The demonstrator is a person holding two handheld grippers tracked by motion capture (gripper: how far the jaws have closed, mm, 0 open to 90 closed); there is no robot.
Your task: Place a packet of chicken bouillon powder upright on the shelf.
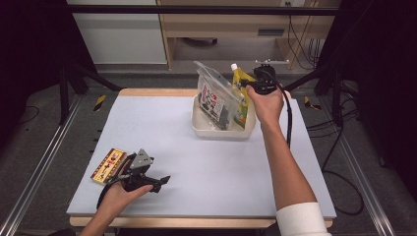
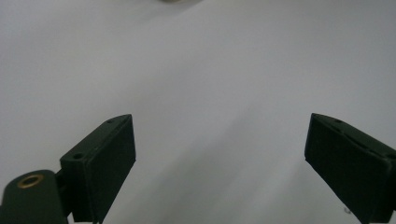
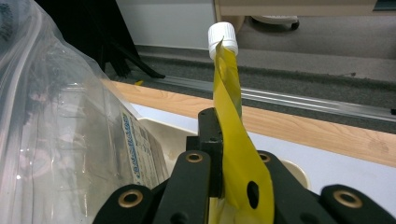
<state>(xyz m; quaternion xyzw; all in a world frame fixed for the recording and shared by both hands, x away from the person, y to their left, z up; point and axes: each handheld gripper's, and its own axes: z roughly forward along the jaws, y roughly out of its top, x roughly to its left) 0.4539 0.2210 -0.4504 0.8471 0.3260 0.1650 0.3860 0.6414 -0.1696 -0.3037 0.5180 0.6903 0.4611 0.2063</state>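
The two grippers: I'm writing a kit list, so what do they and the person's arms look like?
Both are black. The left gripper carries a grey three-cornered plate; its jaws are flat rectangular black blocks, with a brass-ringed hole nearby. The right gripper has brass-ringed pivots and trails a black cable. A white sleeve covers the right upper arm.

Flat red-and-yellow packet (image 1: 108, 165) at the grey table's (image 1: 196, 162) near-left edge (lying alone).

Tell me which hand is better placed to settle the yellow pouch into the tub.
Right. The right gripper is already shut on the yellow spouted pouch over the white tub; the left gripper rests open, far off near a snack packet.
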